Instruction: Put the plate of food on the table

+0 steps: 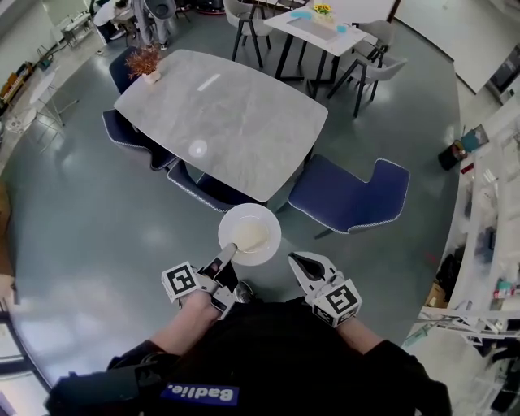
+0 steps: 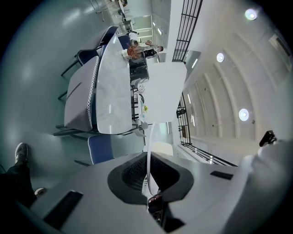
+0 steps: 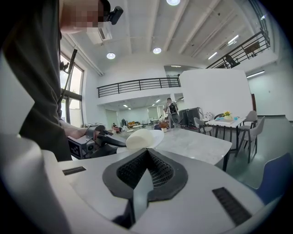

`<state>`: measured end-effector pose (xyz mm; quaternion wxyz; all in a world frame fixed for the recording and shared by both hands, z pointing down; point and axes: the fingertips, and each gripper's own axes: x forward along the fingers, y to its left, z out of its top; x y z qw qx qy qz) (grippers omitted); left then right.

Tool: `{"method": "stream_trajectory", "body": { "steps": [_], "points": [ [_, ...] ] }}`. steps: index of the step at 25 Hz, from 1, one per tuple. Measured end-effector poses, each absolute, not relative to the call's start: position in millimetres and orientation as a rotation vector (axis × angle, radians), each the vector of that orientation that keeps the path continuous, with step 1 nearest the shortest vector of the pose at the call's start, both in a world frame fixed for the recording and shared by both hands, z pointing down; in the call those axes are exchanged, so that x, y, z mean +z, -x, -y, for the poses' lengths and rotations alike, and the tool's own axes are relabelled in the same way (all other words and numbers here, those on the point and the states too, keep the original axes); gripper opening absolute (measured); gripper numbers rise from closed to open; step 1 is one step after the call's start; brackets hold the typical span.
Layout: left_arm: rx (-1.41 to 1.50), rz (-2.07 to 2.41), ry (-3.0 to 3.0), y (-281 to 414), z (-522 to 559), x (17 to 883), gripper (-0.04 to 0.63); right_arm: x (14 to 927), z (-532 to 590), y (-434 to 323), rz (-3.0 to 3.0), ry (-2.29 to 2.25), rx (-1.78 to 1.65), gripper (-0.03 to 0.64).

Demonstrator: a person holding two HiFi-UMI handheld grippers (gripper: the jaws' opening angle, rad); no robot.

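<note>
A white plate (image 1: pixel 249 234) with a pale mound of food (image 1: pixel 253 237) hangs over the floor, just short of the near corner of the grey marble table (image 1: pixel 219 114). My left gripper (image 1: pixel 227 254) is shut on the plate's near rim. In the left gripper view the plate (image 2: pixel 149 151) shows edge-on as a thin white line between the jaws of the left gripper (image 2: pixel 149 178). My right gripper (image 1: pixel 299 262) is to the right of the plate, shut and empty. Over the right gripper (image 3: pixel 147 153), its view shows the plate (image 3: pixel 144 138), the left gripper (image 3: pixel 98 139) and the table (image 3: pixel 197 144).
A blue chair (image 1: pixel 349 195) stands at the table's near right, and more blue chairs (image 1: pixel 203 188) are tucked along its near left side. A small potted plant (image 1: pixel 146 61) sits on the table's far corner. A white table (image 1: pixel 321 24) with grey chairs is beyond. Shelving (image 1: pixel 487 211) lines the right.
</note>
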<state>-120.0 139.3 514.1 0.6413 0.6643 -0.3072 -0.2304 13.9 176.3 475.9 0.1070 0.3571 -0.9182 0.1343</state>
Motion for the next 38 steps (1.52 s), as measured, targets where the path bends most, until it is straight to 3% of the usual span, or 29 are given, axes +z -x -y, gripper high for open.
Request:
{"method": "stream_trajectory", "body": {
  "steps": [38],
  "points": [
    [-0.649,0.995,-1.370,95.5,95.4,536.1,0.018,480.3,80.4,-64.4,2.834,-0.704,0.398,0.011]
  ]
}}
